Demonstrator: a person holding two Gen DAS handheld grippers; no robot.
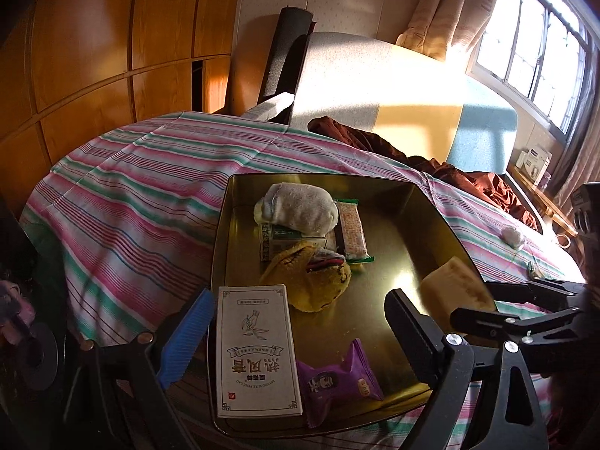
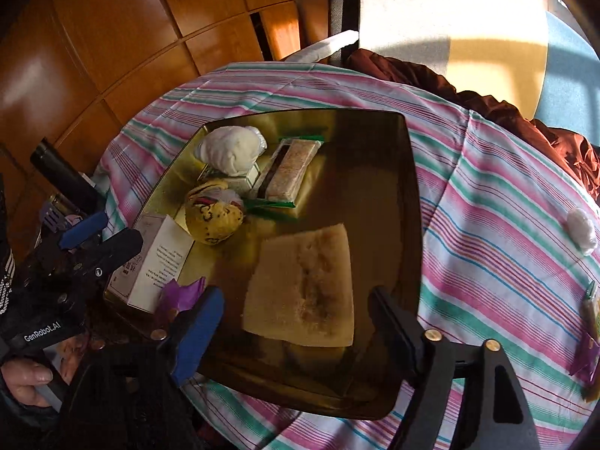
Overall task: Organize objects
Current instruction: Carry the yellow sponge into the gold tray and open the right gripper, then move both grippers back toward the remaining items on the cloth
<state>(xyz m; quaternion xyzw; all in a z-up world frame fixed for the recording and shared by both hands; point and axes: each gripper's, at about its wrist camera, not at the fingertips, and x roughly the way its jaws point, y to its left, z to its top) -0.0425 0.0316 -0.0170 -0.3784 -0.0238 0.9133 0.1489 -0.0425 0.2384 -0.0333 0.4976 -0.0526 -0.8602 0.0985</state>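
Yellow sponge [image 2: 303, 288] lies flat in gold tray [image 2: 408, 187] on striped bed, long axis running near-to-far. Right gripper [image 2: 296, 322] over it, fingers released, nothing between. Left gripper [image 1: 300, 333] also spread wide, straddling white box [image 1: 257, 348], not gripping.

Harsh window [image 1: 532, 37] sunlight, deep shadows, fisheye-warped edges.

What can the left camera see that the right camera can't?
Only the left view shows the window and the whole purple packet. Only the right view shows a hand and the whole sponge. Both show the gold tray, the yellow sock ball and the striped cloth.
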